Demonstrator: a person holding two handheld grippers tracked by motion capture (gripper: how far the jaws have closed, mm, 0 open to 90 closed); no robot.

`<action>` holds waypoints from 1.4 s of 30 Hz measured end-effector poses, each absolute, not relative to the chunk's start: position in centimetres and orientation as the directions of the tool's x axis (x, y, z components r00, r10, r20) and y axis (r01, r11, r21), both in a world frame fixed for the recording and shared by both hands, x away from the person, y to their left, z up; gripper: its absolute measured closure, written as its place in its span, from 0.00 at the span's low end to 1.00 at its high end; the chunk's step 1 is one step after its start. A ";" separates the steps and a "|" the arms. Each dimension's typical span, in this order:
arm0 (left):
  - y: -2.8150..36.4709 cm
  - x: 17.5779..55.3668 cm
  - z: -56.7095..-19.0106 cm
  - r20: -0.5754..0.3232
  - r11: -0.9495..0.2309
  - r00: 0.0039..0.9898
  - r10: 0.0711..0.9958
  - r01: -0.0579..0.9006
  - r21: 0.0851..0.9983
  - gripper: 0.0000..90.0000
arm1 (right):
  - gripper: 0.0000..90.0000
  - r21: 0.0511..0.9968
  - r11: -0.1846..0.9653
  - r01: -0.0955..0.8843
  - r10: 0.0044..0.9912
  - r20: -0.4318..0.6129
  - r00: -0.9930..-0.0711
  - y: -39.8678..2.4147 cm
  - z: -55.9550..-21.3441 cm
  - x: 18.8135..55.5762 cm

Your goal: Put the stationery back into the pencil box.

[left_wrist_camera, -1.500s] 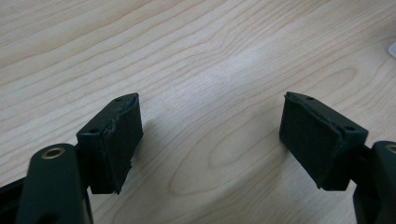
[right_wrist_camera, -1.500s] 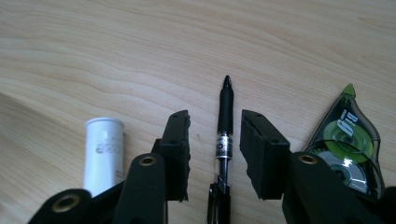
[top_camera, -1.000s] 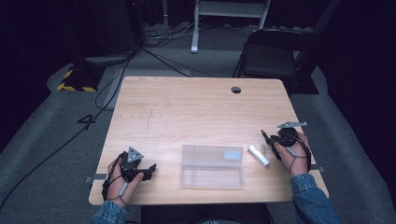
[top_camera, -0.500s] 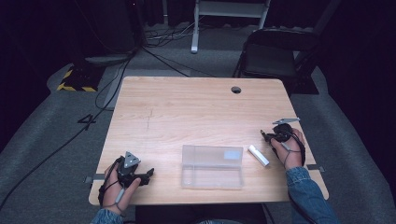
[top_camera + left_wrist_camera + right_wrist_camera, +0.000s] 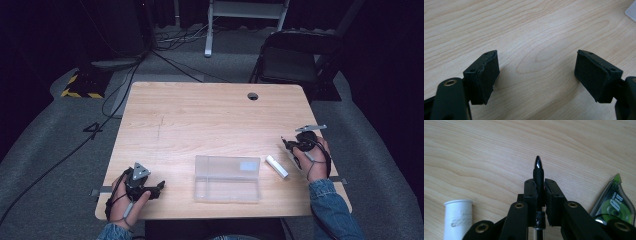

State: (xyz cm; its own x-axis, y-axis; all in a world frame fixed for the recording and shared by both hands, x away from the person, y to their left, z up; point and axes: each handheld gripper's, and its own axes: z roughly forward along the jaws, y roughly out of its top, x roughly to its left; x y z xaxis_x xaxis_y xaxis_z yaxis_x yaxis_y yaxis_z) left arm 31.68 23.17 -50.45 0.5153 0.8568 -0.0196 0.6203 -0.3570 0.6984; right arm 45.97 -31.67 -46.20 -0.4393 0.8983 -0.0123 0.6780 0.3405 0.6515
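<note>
A rectangular table of pale, light-grained wood is occupying the centre of the high view, with a small round cable hole sitting near its upper edge. Grey carpeted flooring is surrounding it, and the room beyond is lying in darkness. A black folding chair is standing at the upper right of the frame, a white metal stand at the top centre, and black cables are trailing across the floor at the upper left beside a block with yellow-and-black hazard striping.

A clear rectangular plastic case is lying on the lower centre of the table, with a white cylindrical tube just to its right.

The right gripper, at the lower right of the table in the high view, is clamping fully down on a black pen with a glossy tip; the pen is running between the pads and pointing past them over bare wood. A green-and-clear correction-tape dispenser is lying at the lower right of the right gripper view, and the white tube is showing at its lower left.

The left gripper, at the lower left of the table, is standing open with nothing between its pads, only wood grain beneath.
</note>
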 end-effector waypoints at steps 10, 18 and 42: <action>23.1 31.9 -50.5 -0.025 -0.355 0.516 0.856 0.622 0.698 0.20 | 0.89 0.707 0.366 0.605 0.867 -0.024 -0.497 -30.2 -42.9 44.2; 23.1 32.0 -50.5 -0.023 -0.359 0.519 0.854 0.621 0.697 0.20 | 0.89 0.756 0.399 0.518 0.826 -0.052 -0.561 -27.9 -40.1 42.3; 23.1 32.0 -50.5 -0.022 -0.359 0.519 0.854 0.620 0.697 0.19 | 0.89 0.800 0.475 0.368 0.616 -0.003 -0.788 -21.3 -38.4 38.8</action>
